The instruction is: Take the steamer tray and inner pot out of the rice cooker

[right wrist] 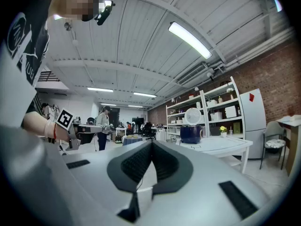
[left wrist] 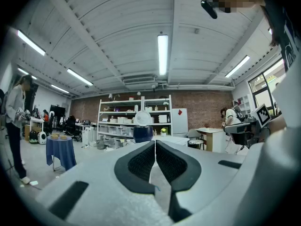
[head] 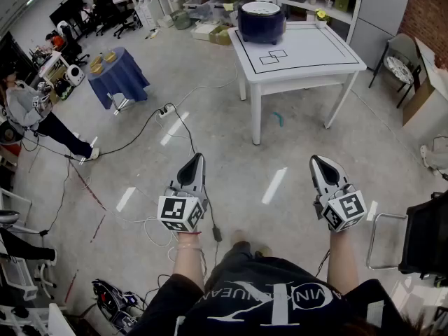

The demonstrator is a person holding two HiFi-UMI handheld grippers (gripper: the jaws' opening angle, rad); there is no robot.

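Both shut: left tool [head: 197, 158] and right tool [head: 316, 160].

**Head view.** I read bright, even overhead light: pale glare streaks [head: 274, 185] on the grey floor [head: 210, 110], and only a soft shadow under the white table [head: 315, 47]. Straight lines bow toward the corners.

**Left gripper view.** A ceiling tube [left wrist: 162, 54] burns out to white. The left gripper [left wrist: 155, 147] is lit flatly, without hard shadow. The frame falls to a round black border.

**Right gripper view.** A second tube [right wrist: 189, 40] glares likewise, with the same fisheye vignette. The far shelving [right wrist: 207, 112] looks slightly soft.
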